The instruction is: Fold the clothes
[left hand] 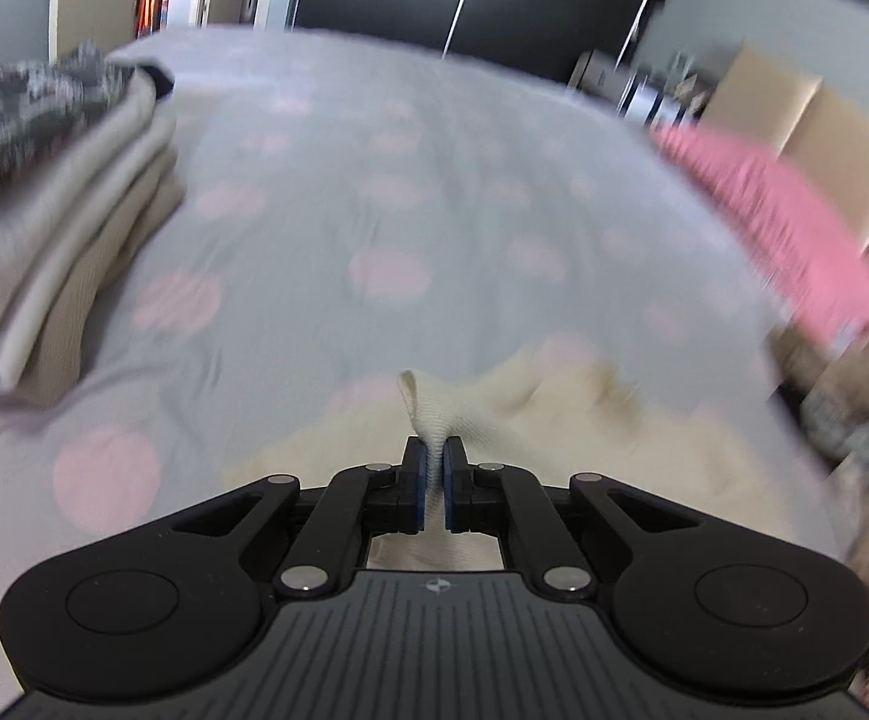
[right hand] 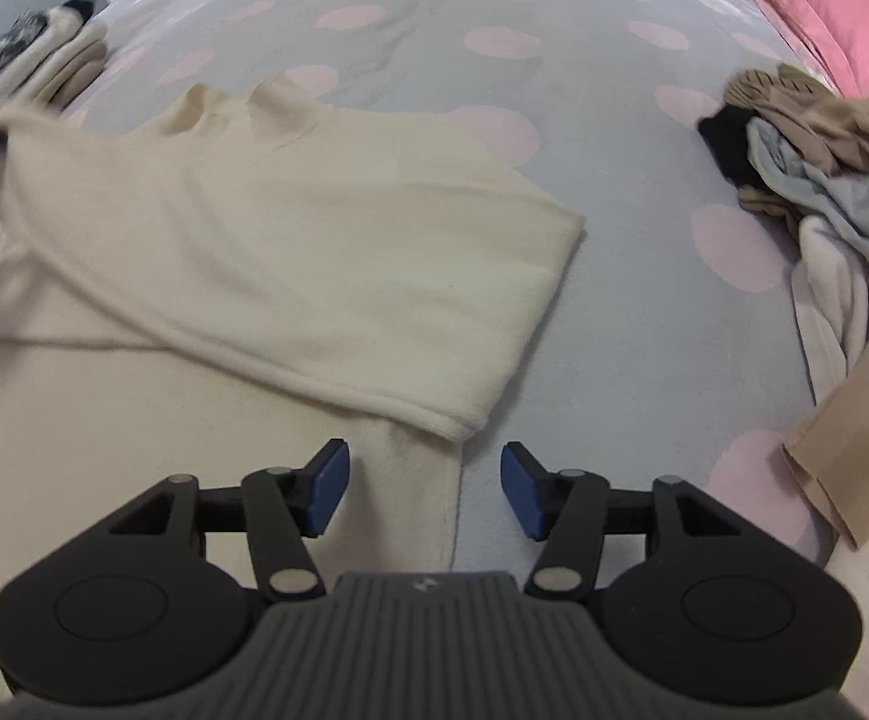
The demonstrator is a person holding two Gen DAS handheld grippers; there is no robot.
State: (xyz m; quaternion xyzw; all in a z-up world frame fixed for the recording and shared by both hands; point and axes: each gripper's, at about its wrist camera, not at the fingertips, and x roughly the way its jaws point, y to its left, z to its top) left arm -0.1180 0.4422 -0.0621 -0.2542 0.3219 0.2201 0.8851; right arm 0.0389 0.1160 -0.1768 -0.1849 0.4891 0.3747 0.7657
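On the bed [right hand: 614, 312], covered by a grey sheet with pink dots, lies the cream garment [right hand: 242, 228], one sleeve folded across its body. Left claw [left hand: 433, 468]: clenched on a pinched-up fold of the cream garment, near edge of the bed; this view is blurred. Right claw [right hand: 425, 489]: released, blue pads spread apart, hovering over the garment's right edge. Far left: stack of folded clothes [left hand: 44, 192]. Right: heap of unfolded clothes [right hand: 824, 192], with a pink pillow [right hand: 824, 6] beyond it.
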